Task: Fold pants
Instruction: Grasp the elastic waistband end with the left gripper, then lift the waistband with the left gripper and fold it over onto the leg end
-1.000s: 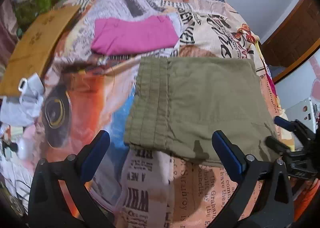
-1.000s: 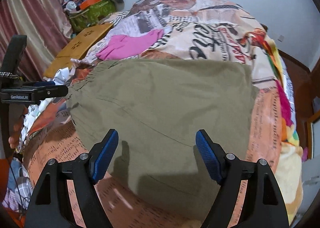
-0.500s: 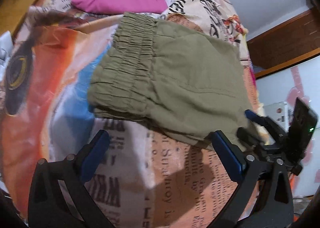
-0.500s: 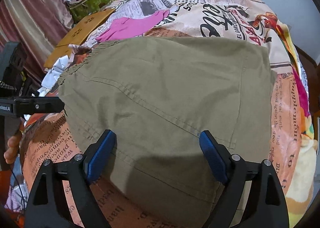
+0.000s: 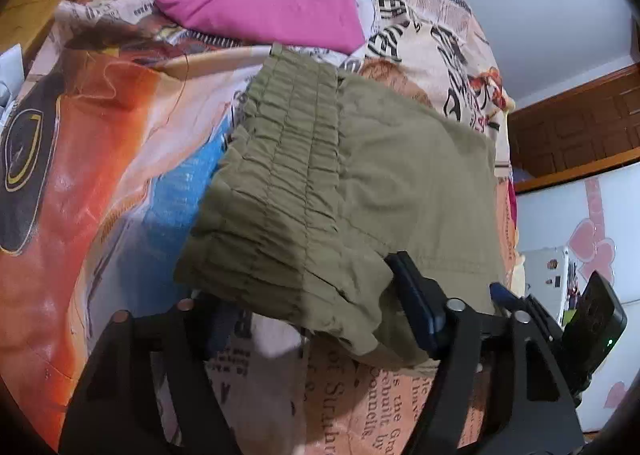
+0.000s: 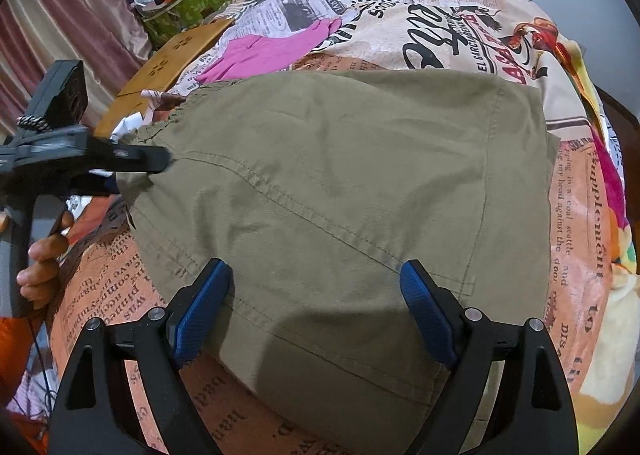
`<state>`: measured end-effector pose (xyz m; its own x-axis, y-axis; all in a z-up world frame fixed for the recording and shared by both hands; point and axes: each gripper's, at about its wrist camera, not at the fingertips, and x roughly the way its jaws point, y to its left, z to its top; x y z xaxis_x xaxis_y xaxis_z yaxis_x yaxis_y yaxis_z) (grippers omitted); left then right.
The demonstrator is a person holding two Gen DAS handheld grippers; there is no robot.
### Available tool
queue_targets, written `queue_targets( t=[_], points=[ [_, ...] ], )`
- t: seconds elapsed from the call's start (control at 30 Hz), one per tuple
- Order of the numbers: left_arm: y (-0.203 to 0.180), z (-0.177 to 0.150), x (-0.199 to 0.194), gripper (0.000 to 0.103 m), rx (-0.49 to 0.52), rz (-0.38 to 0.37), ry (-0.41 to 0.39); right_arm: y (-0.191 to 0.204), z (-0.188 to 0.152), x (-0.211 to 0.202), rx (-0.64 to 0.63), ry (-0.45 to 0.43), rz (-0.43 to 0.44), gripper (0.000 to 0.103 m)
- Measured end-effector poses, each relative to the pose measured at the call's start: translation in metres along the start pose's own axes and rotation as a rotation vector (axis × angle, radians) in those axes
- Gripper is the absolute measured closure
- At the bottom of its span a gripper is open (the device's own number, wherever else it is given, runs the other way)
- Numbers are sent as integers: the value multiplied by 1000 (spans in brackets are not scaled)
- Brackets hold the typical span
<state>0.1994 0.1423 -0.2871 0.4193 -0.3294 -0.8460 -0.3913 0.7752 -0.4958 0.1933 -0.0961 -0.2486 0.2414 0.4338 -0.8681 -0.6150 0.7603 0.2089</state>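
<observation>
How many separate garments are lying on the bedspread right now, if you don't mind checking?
2. The olive pants lie nearest, in front of both grippers; the pink garment lies just beyond their waistband. The far clutter pile may hide more.

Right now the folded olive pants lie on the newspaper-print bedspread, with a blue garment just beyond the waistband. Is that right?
Not quite. The garment beyond the waistband is pink, not blue; the left wrist view shows it plainly, and the right wrist view agrees. The rest holds: the folded olive pants lie on the newspaper-print bedspread.
</observation>
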Motion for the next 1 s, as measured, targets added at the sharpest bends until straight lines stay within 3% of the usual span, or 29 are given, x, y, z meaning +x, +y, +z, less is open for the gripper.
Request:
queue_targets(
  t=[0.1,0.27,0.63,0.8,1.0],
  points=[
    [-5,-1,-8,55,43,62,-75,-1,-1,0,0,-2,10,16],
    [-33,-14,-21,64,208,215,-217,-1,-2,-1,3,-4,11,16],
    [-36,-53,-55,65,336,358,-327,-1,-13,-13,5,-8,45,16],
    [-46,-64,-68,66,399,452,-418,7,-19,-22,-13,-27,41,16],
    [-72,-70,-81,68,490,504,-493,-10,-26,-42,67,-71,20,16]
  ],
)
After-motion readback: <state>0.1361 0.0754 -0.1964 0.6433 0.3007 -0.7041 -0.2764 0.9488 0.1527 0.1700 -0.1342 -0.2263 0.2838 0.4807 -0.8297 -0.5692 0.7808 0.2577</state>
